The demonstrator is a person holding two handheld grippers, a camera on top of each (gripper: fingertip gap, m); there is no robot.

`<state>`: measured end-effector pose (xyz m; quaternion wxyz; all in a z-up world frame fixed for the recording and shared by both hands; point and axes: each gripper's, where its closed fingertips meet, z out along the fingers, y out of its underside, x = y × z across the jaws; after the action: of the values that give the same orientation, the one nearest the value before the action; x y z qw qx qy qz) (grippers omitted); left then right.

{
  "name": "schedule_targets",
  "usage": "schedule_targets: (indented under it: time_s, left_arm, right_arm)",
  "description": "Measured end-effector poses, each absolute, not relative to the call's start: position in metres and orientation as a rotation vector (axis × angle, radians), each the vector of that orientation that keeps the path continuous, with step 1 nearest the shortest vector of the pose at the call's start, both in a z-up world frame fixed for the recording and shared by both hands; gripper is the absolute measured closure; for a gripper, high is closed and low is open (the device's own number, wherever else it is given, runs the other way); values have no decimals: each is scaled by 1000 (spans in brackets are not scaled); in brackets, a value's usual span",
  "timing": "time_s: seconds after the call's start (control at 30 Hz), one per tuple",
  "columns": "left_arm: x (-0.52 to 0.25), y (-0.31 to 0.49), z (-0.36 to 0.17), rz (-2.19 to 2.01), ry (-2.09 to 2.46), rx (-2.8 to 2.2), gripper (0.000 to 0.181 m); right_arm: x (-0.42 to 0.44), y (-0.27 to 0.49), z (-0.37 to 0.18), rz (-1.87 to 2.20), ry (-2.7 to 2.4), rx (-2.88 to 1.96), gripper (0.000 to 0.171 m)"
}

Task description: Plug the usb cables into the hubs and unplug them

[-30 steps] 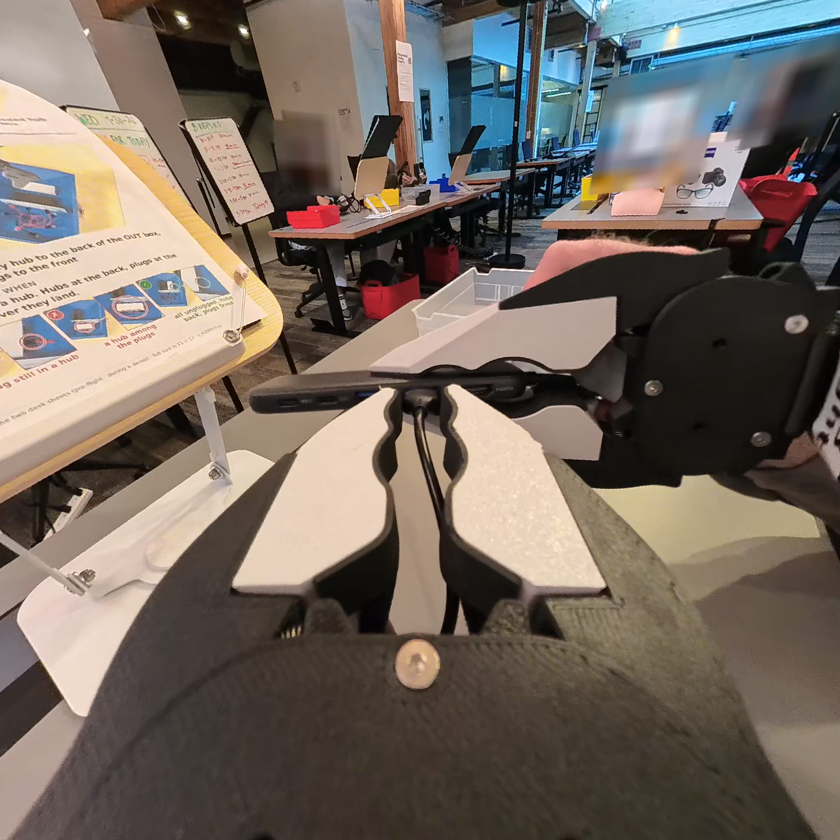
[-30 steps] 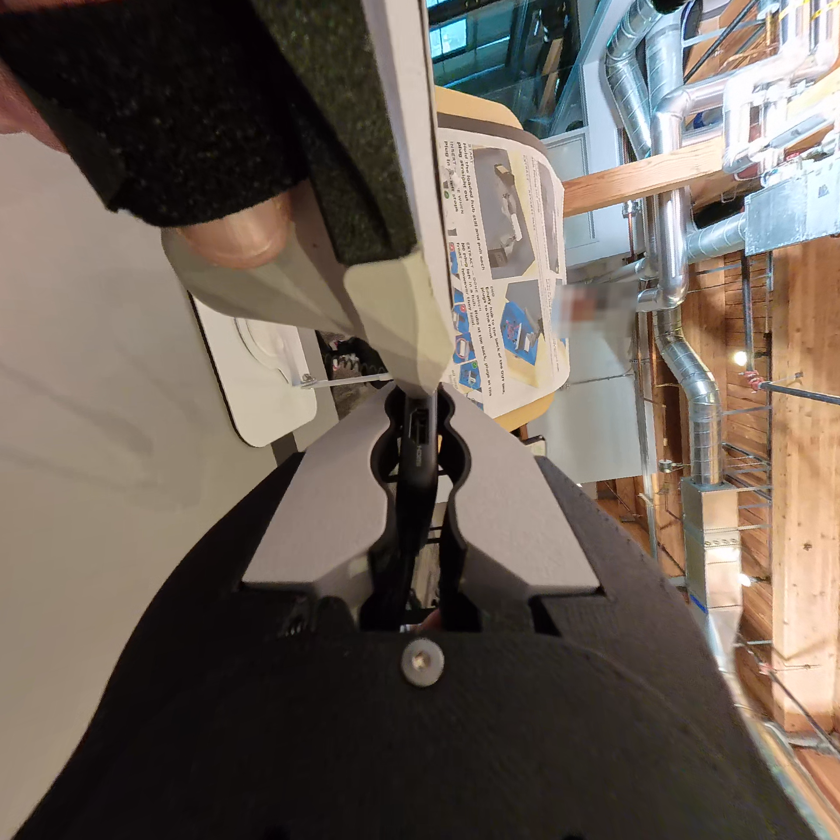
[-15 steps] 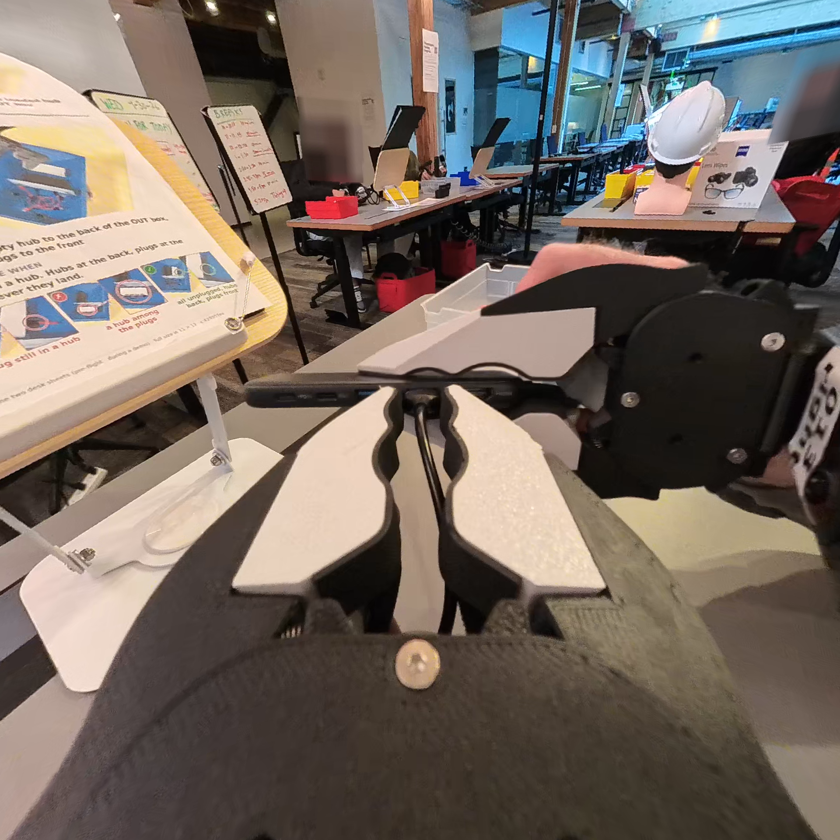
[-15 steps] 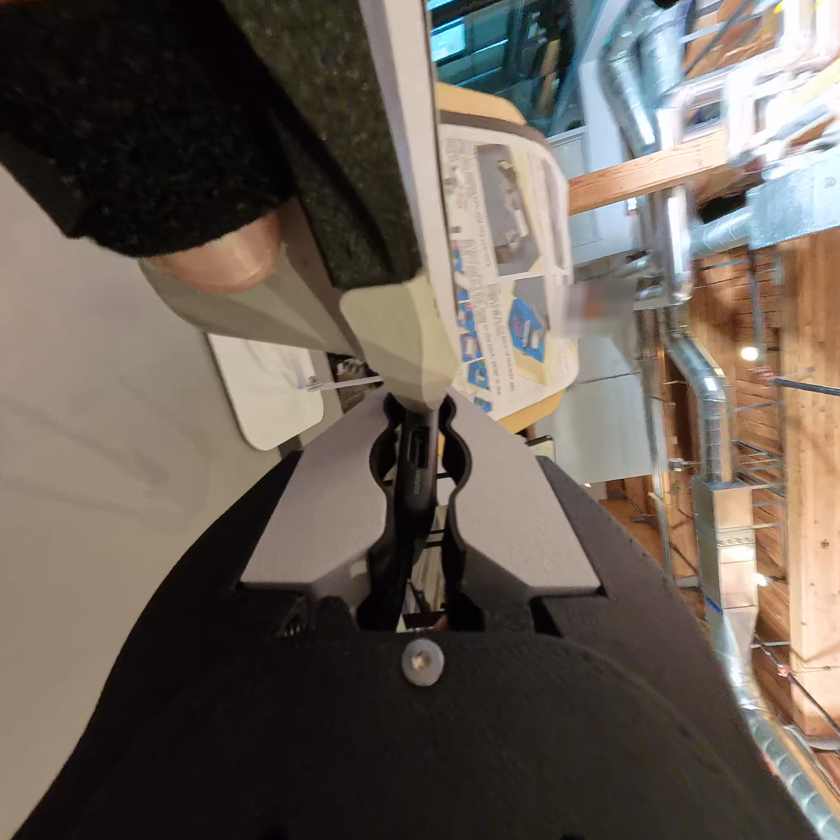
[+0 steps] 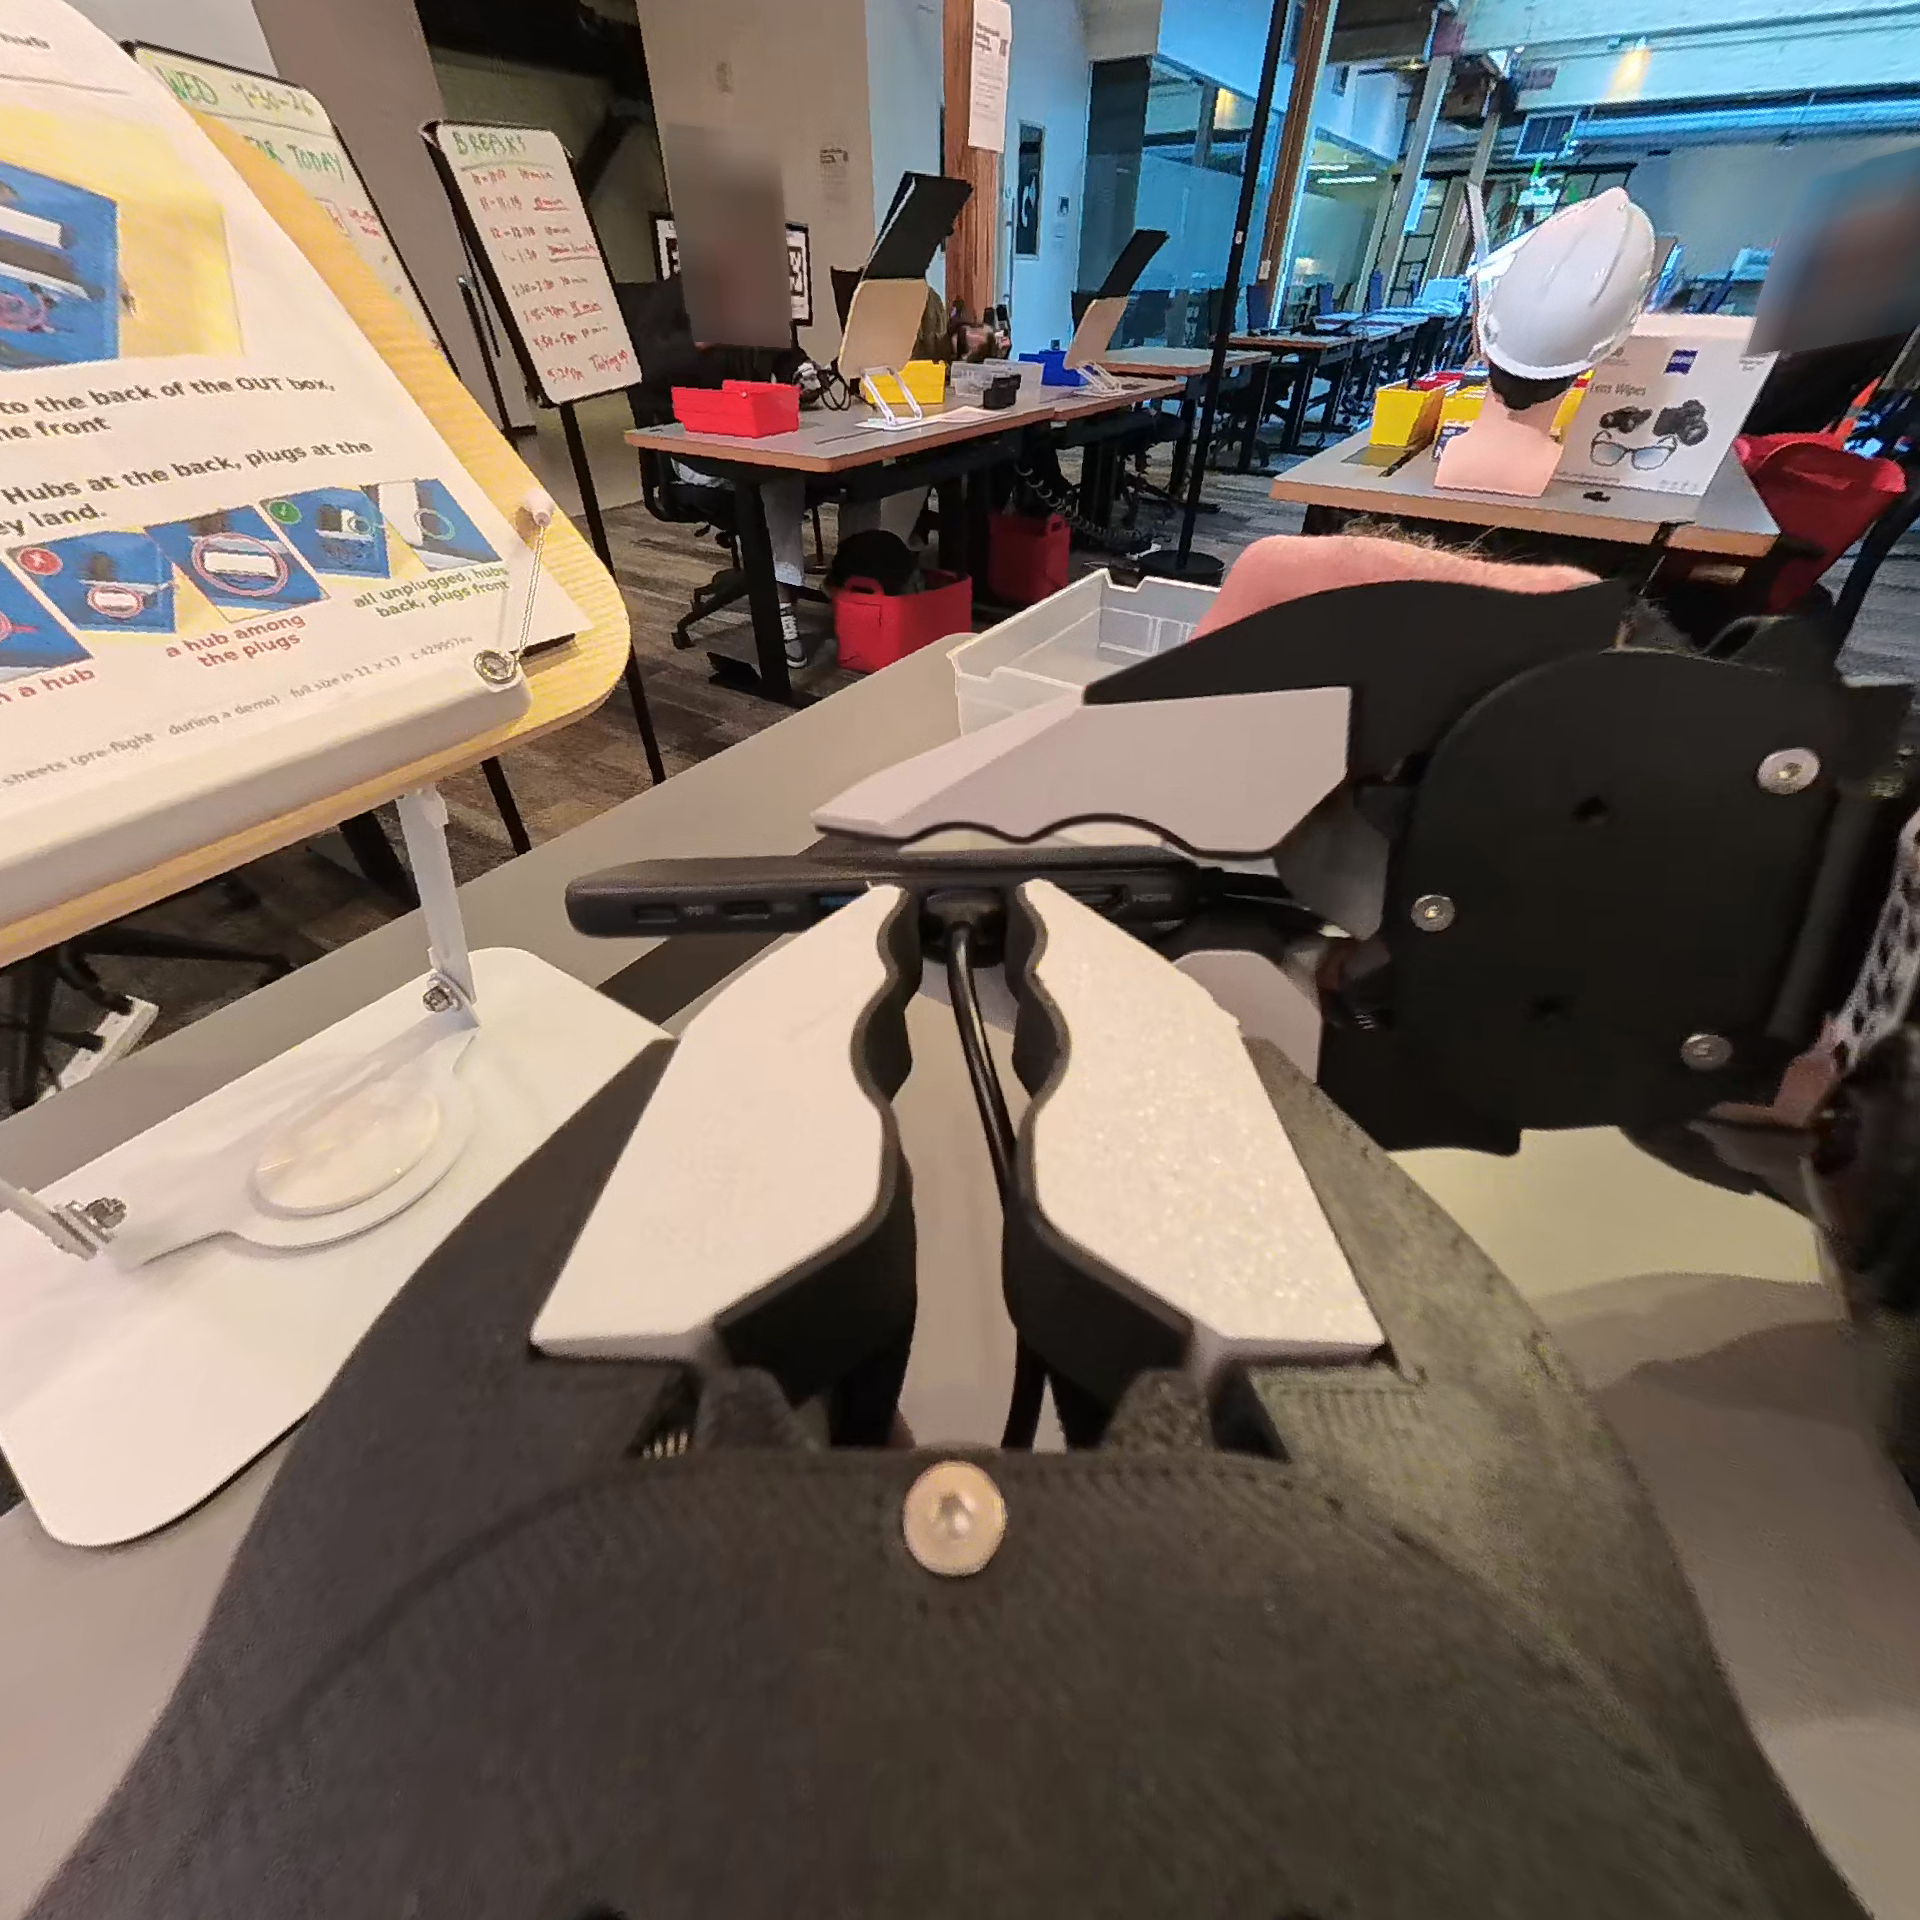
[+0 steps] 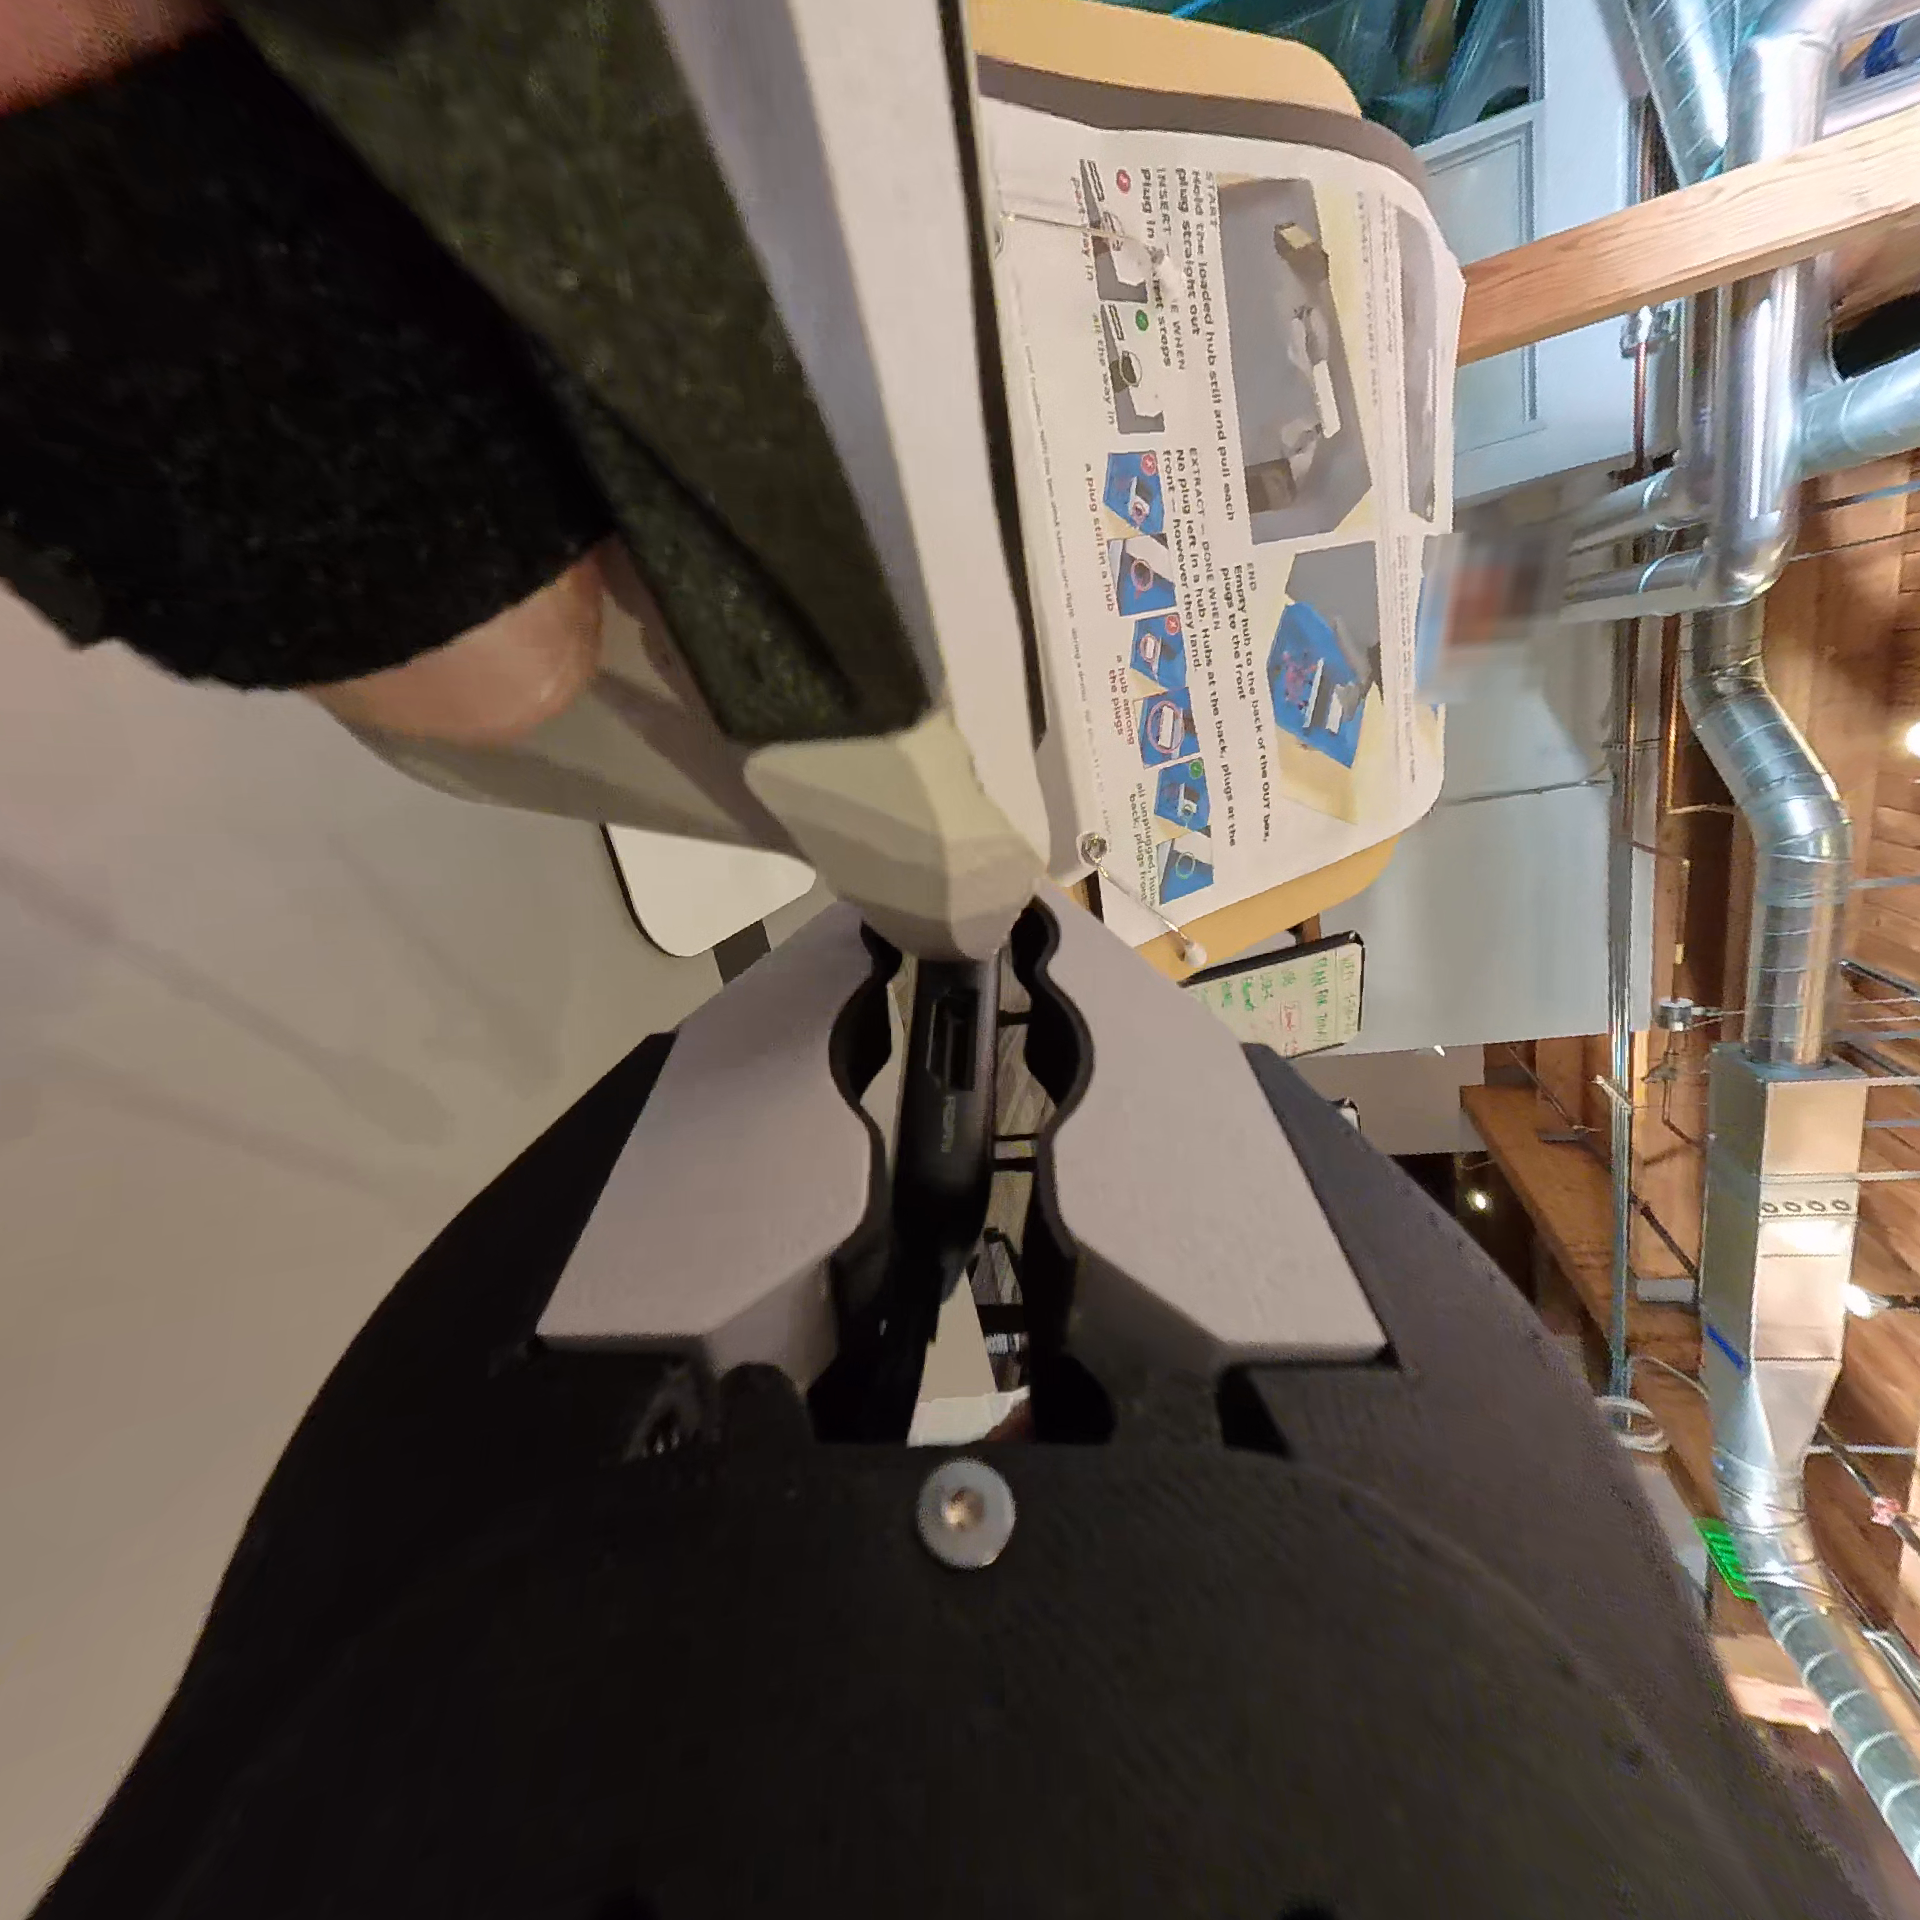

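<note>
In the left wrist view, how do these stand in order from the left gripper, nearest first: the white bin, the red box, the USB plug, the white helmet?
From the left gripper:
1. USB plug, between its fingertips, at the hub.
2. White bin, ahead on the same table.
3. Red box, on a far desk, left of centre.
4. White helmet, far right; too close to the red box to rank firmly.

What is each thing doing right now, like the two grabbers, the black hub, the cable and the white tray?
left gripper: shut on the plug of the cable.
right gripper: shut on the hub, turned sideways.
hub: held level above the table, off the surface.
cable: plug sits at a port on the hub.
white tray: on the table, looks empty.
</note>
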<state>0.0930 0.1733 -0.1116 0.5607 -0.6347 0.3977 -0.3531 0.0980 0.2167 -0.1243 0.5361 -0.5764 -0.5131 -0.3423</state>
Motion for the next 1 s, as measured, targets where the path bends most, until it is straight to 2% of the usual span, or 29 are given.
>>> schedule_targets:
  time_s: [0.07, 0.57, 0.6, 0.63, 0.67, 0.77, 0.87, 0.93, 1.0]
  left_arm:
    - [93, 173, -113, -829, 936, -1502, 166]
    - [93, 174, -111, -798, 921, -1485, 166]
    - [92, 176, -110, -775, 911, -1475, 166]
    - [90, 179, -108, -767, 893, -1469, 166]
    - [88, 182, -108, -765, 876, -1474, 166]
    - [80, 192, -105, -716, 840, -1464, 166]
    - [77, 197, -105, -669, 836, -1452, 166]
    - [76, 199, -103, -615, 838, -1427, 166]
    - [76, 199, -103, -585, 838, -1408, 166]
  right_arm:
    - [99, 217, -126, -825, -1232, -1381, 161]
    - [98, 217, -127, -743, -1212, -1418, 161]
    - [101, 218, -129, -736, -1217, -1452, 154]
    - [104, 218, -133, -697, -1227, -1499, 137]
    - [105, 216, -135, -636, -1237, -1540, 128]
    - [122, 210, -137, -563, -1263, -1653, 113]
    - [121, 197, -128, -188, -1165, -1768, 115]
    - [117, 191, -124, 60, -1117, -1841, 121]
    - [112, 189, -129, 220, -1130, -1915, 112]
